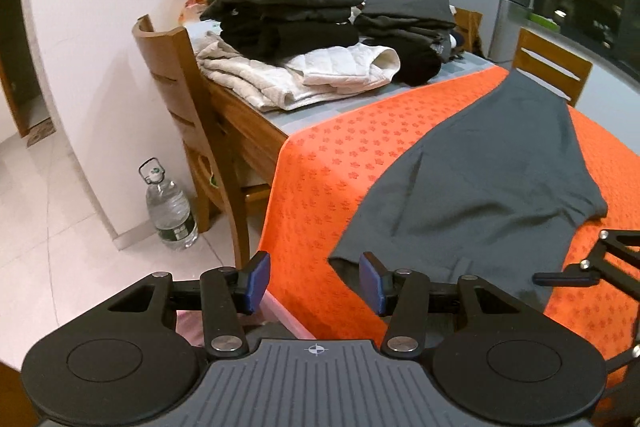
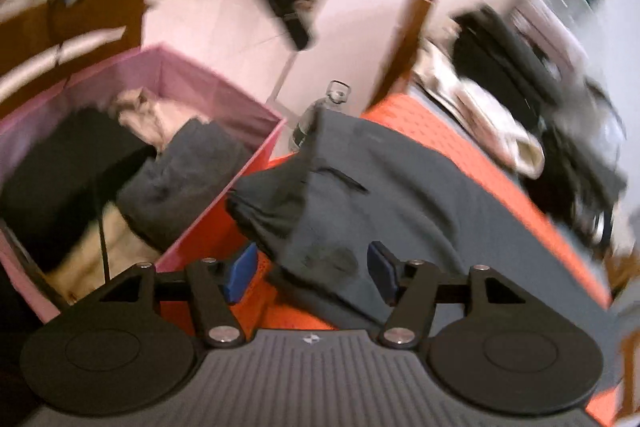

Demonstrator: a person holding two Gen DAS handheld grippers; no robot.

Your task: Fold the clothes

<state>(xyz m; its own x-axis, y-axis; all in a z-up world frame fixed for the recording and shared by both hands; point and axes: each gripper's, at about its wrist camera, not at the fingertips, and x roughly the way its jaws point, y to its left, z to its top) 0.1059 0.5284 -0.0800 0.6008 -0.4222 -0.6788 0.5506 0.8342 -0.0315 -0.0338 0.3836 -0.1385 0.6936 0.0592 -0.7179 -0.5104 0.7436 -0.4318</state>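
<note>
Grey garment (image 1: 492, 179) flat on orange cloth (image 1: 352, 155), long axis near-to-far; my L claw (image 1: 315, 283) and R claw (image 2: 310, 273) both part-open, empty, at its near hem, R nearer.

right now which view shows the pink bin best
The right wrist view: the pink bin fills its left side, open top showing unfolded clothes inside, though blurred. The left wrist view shows only a pink sliver behind the left gripper.
</note>
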